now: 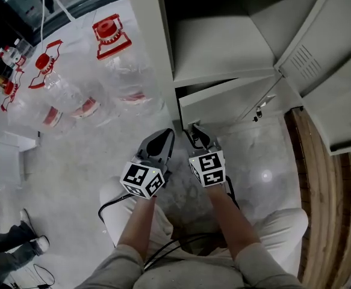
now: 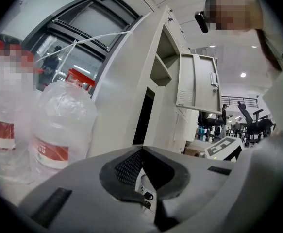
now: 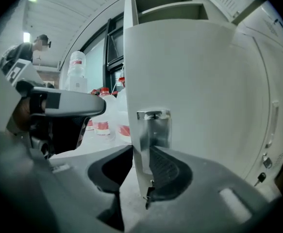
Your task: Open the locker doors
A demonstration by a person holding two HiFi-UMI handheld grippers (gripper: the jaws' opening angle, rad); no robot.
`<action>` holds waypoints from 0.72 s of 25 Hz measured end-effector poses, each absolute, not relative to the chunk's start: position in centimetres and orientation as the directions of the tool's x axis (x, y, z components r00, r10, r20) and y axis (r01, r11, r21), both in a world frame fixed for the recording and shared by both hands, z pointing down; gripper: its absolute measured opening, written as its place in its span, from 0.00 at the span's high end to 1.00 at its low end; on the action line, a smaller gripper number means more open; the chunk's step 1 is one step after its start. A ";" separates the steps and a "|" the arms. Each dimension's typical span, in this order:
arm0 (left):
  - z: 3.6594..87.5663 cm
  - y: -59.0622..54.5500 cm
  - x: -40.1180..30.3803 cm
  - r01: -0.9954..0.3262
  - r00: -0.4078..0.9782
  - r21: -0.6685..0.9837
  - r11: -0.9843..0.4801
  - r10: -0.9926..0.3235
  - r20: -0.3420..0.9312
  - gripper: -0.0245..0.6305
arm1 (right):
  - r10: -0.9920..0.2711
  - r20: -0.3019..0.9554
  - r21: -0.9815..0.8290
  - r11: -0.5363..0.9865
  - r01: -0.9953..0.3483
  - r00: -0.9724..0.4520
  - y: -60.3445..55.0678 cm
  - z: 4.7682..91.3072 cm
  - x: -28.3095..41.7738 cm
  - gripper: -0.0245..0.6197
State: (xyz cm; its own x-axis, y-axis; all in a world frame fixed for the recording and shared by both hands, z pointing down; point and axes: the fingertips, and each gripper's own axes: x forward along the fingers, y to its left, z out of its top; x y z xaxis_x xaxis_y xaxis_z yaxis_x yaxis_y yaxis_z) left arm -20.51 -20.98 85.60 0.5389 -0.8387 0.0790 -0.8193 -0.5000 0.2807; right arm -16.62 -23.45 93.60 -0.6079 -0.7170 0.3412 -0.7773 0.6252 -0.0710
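The person crouches before the tall pale grey metal locker (image 1: pixel 163 41). The step in hand is the opening of its pale grey sheet-metal lower door (image 3: pixel 204 81), which stands only a little ajar at the bottom of the cabinet.

The right gripper (image 3: pixel 141 149) has the free edge of this lower door between its jaws, just under the small shiny chrome latch plate (image 3: pixel 153 127). The jaws are about half closed, and both pads seem to press on the metal, one on each side. The left gripper (image 2: pixel 141 149) hangs just beside it, on its left, with the jaws together and nothing in them (it takes no part now, I think).

In my judgement, the next move is to pull this edge outward in an arc about the hinges, which should be on the opposite side. The grip must stay firm, because such a thin edge may slip out of the pads.

Now the counting:
- There are two grippers.
- Two open doors (image 1: pixel 316 47) are swung wide on the right, and the one in hand makes three; whether more remain closed I cannot tell.
- Of the large clear plastic water bottles with red caps (image 1: pixel 112 38), I count at least three on the floor to the left of the locker.
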 end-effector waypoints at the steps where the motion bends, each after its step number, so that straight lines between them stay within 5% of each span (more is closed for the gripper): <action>1: 85.6 -21.0 -20.5 -0.820 0.539 0.278 -0.501 -0.838 0.080 0.96 | -0.715 0.340 -0.068 0.630 -0.774 -0.611 -23.1 93.6 -16.5 0.79; 18: 85.2 -18.9 -13.9 -0.708 0.689 0.291 -0.643 -0.719 0.087 0.96 | -0.711 0.322 -0.082 0.636 -0.767 -0.624 -15.3 93.4 -9.9 0.77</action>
State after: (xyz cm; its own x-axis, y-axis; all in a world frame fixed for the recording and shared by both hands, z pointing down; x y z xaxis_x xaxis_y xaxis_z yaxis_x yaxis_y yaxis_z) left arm -13.90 -18.87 85.21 0.6894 -0.7191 0.0872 -0.7080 -0.6434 0.2910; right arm -9.86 -15.28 93.37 -0.6244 -0.7114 0.3224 -0.7672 0.6361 -0.0820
